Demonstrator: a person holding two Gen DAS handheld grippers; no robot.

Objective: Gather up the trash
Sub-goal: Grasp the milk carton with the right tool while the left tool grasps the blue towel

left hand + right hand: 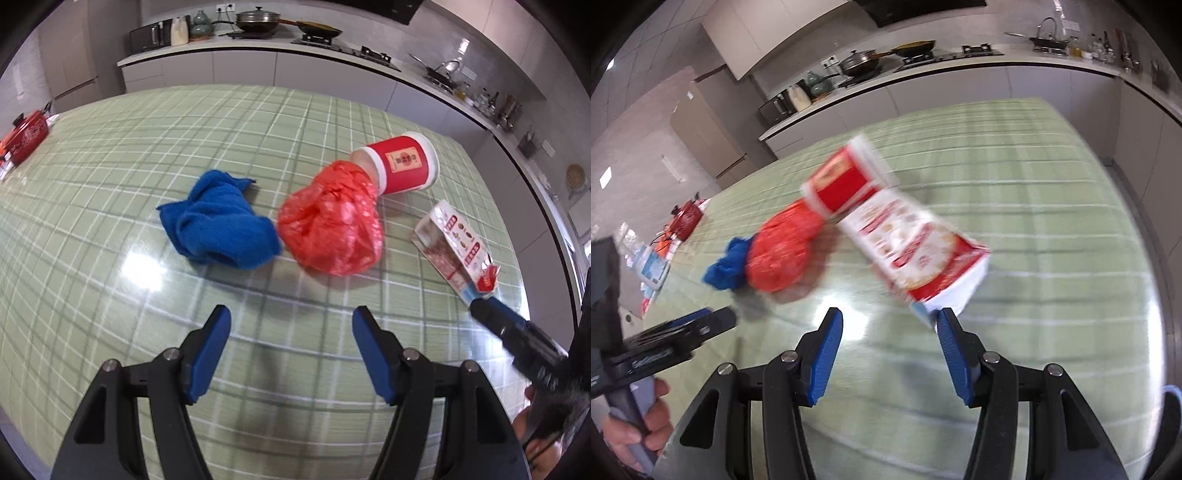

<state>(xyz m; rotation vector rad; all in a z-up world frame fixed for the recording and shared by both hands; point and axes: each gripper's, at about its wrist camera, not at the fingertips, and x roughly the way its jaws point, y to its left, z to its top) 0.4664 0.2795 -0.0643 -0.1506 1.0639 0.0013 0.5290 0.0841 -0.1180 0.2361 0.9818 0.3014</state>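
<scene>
Your bench (pixel 110 155), draped in a green checked cloth, carries all the trash. The largest piece is the crumpled red plastic bag (pixel 330 225), sitting mid-bench and touching the mouth of the red paper cup (pixel 400 164), which lies on its side just behind it. Just left of the bag, touching it, sits the bunched blue cloth (pixel 218 225). To the right lies the flattened red-and-white snack box (pixel 452 240), close to the bench's right edge. A small red pot (pixel 27 134) stands far off at the left edge.

Your left gripper (pixel 291 325) hovers short of the bag and cloth, its 2 fingers spread wide with nothing between them. Your right gripper (pixel 890 325) also has its fingers apart; the right finger (pixel 951 345) touches the near corner of the snack box, which is not clamped. The right view is blurred.
</scene>
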